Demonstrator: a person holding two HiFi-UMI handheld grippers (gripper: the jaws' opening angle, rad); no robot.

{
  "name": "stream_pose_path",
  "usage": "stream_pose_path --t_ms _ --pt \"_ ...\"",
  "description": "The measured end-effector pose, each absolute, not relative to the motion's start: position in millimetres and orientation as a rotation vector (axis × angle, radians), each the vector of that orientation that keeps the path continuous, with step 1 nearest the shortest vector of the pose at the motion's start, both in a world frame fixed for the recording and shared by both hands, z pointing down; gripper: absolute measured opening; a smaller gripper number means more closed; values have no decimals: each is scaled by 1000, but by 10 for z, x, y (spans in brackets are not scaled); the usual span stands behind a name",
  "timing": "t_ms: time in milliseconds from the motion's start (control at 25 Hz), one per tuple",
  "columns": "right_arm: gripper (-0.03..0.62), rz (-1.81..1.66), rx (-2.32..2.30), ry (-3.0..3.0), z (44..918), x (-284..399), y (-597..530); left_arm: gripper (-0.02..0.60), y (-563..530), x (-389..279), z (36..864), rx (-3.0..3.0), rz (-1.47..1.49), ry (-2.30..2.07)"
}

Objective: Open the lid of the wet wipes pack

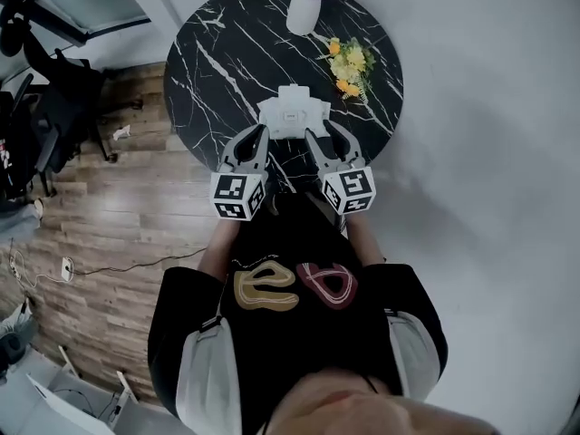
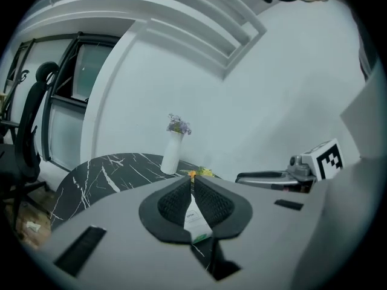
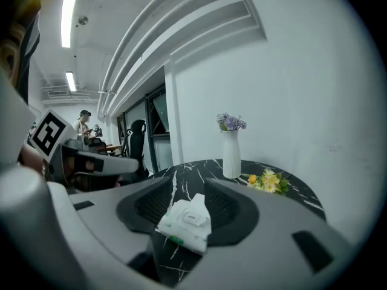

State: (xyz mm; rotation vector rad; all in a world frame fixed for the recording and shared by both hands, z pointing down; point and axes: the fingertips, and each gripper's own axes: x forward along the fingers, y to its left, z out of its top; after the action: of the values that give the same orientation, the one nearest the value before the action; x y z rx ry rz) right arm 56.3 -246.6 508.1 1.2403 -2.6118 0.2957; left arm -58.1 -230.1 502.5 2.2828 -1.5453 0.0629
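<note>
**Q:** What's the setting?

**A:** Round, black marbled surface [image 1: 208, 53]. A white vase [image 1: 304, 9] and loose flowers [image 1: 349, 66] sit well beyond both tools.

**Q:** Where's the wet wipes pack [image 1: 292, 111]?

**A:** Flat on the surface, just ahead of both tools. Its long axis runs across from one tool to the other. The lid [image 3: 190, 217] faces up and looks closed.

**Q:** And the tools?

**A:** The left tool [image 2: 191, 183] is nearly together, with a thin strip of pack showing in its slit. I can't tell whether it pinches the pack. The right tool [image 3: 188, 189] is spread wide and holds nothing, with the pack just past its tips.

**Q:** Which one suits the lid?

**A:** Probably the right, since the lid lies straight ahead of its gap.
</note>
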Motion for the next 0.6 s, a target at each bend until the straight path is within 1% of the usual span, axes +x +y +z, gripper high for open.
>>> stream_pose_path --t_ms 160,400,600 --pt "159 318 1308 -2602 5066 569 -2289 28 -2166 -535 4998 2336 77 -1516" --pt "64 285 1387 -2567 5024 583 -2118 28 -2025 -468 4939 2391 63 -1481" --pt "14 331 1398 -2535 5093 549 -2026 28 -1944 -462 4908 2424 57 -1469"
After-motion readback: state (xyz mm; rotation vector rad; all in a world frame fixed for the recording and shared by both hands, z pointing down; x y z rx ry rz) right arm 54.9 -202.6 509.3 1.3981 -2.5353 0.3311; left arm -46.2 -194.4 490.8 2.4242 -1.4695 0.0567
